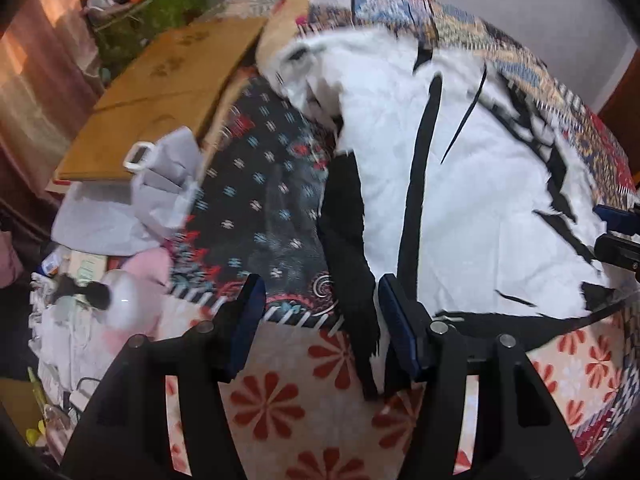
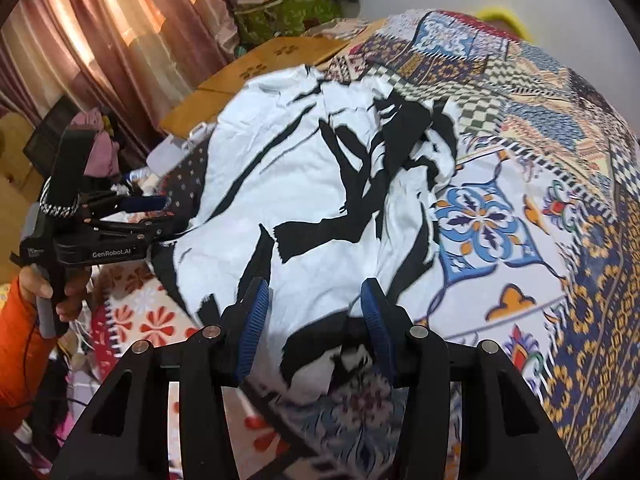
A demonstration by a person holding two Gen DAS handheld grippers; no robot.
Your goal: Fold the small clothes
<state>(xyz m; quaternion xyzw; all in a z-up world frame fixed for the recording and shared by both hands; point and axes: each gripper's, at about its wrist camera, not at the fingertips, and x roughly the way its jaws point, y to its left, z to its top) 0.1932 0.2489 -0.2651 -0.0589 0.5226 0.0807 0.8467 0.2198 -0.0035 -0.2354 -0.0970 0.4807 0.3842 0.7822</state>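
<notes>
Both grippers, left gripper and right gripper, are hanging unclenched over the white-and-black garment's near hem. It is lying spread on the patterned bedcover, so I'm lining up matching corners to fold.

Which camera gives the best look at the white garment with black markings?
The right wrist view: the white garment lies almost whole on the patterned bedspread, its rumpled far edge visible. The left wrist view shows the garment closer but blurred, with its near edge behind the left tool.
</notes>
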